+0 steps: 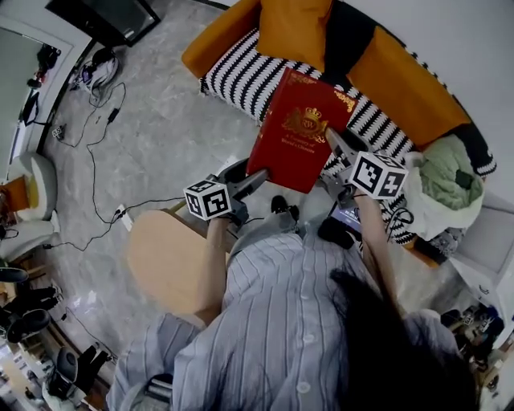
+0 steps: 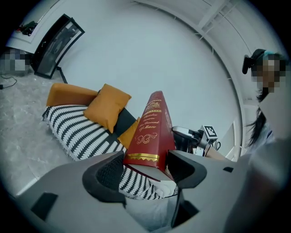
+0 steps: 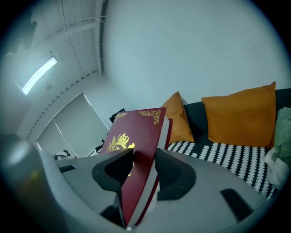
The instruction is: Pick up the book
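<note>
One book (image 1: 301,128), centre of the head view. Two grippers: left gripper (image 1: 259,180), right gripper (image 1: 335,143). Two marker cubes: left cube (image 1: 208,200), right cube (image 1: 378,174). One sofa (image 1: 401,80), upper right. Two orange cushions in the right gripper view: large cushion (image 3: 243,113), small cushion (image 3: 177,119). One green cloth (image 1: 450,172), right edge. One round table (image 1: 165,257), lower left. One screen (image 1: 104,16), upper left.

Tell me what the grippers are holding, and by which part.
The red book: right gripper clamps its page edge, left gripper grips the spine's lower corner.
</note>
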`<state>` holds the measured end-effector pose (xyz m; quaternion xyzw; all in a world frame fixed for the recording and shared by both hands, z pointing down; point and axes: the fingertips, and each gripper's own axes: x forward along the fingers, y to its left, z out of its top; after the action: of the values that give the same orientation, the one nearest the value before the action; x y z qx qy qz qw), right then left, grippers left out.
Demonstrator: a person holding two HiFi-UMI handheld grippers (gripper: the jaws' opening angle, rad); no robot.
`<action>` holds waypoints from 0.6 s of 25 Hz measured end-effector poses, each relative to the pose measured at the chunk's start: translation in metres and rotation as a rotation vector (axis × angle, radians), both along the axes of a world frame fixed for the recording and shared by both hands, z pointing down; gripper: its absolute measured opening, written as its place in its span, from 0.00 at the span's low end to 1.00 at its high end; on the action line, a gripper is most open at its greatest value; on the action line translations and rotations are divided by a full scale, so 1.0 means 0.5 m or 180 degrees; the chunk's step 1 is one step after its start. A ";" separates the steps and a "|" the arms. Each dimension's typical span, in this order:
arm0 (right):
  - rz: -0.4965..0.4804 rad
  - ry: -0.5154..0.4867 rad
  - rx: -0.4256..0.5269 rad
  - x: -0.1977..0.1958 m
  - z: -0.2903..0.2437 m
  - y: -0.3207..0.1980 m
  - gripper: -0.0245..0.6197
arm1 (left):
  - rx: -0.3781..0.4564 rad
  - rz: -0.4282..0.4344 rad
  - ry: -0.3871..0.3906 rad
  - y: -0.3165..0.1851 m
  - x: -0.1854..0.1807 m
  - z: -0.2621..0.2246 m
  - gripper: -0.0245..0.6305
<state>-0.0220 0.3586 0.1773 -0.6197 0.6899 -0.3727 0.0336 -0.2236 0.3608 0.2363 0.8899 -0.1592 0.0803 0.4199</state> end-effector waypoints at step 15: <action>0.0150 0.0095 -0.0023 0.009 -0.012 0.034 0.29 | -0.0013 0.0195 0.0059 0.011 0.016 0.002 0.52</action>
<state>-0.0173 0.3756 0.1712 -0.6414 0.6742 -0.3650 0.0297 -0.2156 0.3662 0.2374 0.8942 -0.1277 0.0852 0.4205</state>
